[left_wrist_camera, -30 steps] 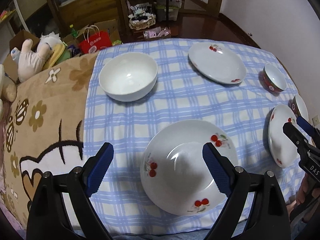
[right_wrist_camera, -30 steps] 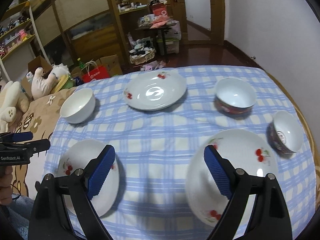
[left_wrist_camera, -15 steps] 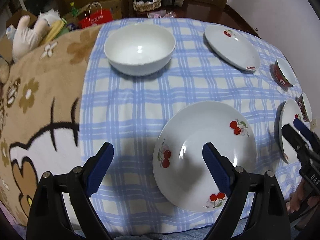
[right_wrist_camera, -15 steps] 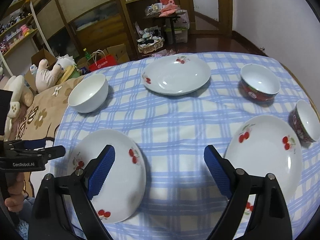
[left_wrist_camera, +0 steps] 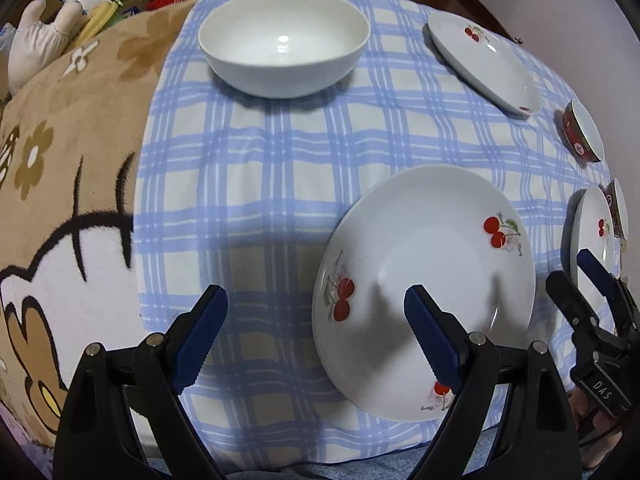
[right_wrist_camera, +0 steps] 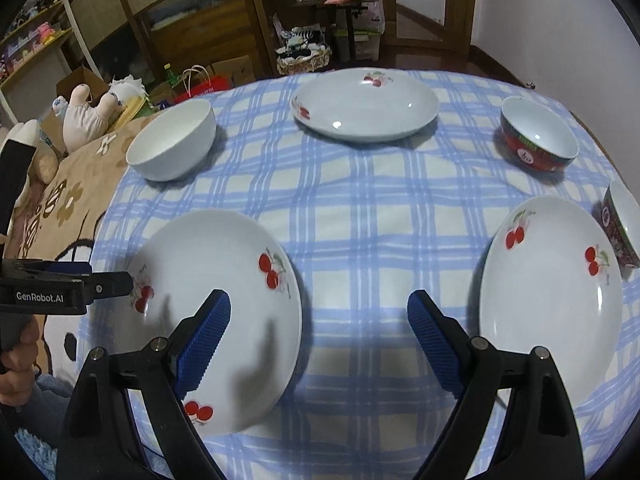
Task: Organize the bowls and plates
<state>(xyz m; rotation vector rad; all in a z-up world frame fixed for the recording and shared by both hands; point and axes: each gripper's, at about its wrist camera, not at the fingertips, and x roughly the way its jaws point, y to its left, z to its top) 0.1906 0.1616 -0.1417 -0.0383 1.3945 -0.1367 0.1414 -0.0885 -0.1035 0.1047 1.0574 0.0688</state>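
Plates and bowls lie spread over a blue checked cloth (right_wrist_camera: pixel 360 208). The near left plate (left_wrist_camera: pixel 424 280), white with cherry prints, lies under the left gripper (left_wrist_camera: pixel 316 320): its right finger hangs over the plate's middle, the left finger over bare cloth beside the plate's rim. The jaws stand wide apart, holding nothing, and touch nothing that can be seen. Ahead of the jaws, well apart, stands a plain white bowl (left_wrist_camera: pixel 284 42); ahead and to their right lies a far plate (left_wrist_camera: pixel 484 64), and beyond it a red bowl (left_wrist_camera: pixel 582 132).

The right gripper (right_wrist_camera: pixel 320 344) hangs with its jaws released and empty too. Its left finger is over the near left plate's right part, its right finger over cloth just beside a second cherry plate (right_wrist_camera: pixel 552 292). Between the jaws is only checked cloth. Right of that plate, a small red bowl (right_wrist_camera: pixel 622 224) sits tilted against its rim. To the left of the cloth lies a brown blanket (left_wrist_camera: pixel 72 140) with flower and cartoon prints, and a stuffed toy (right_wrist_camera: pixel 92 116) beyond it.
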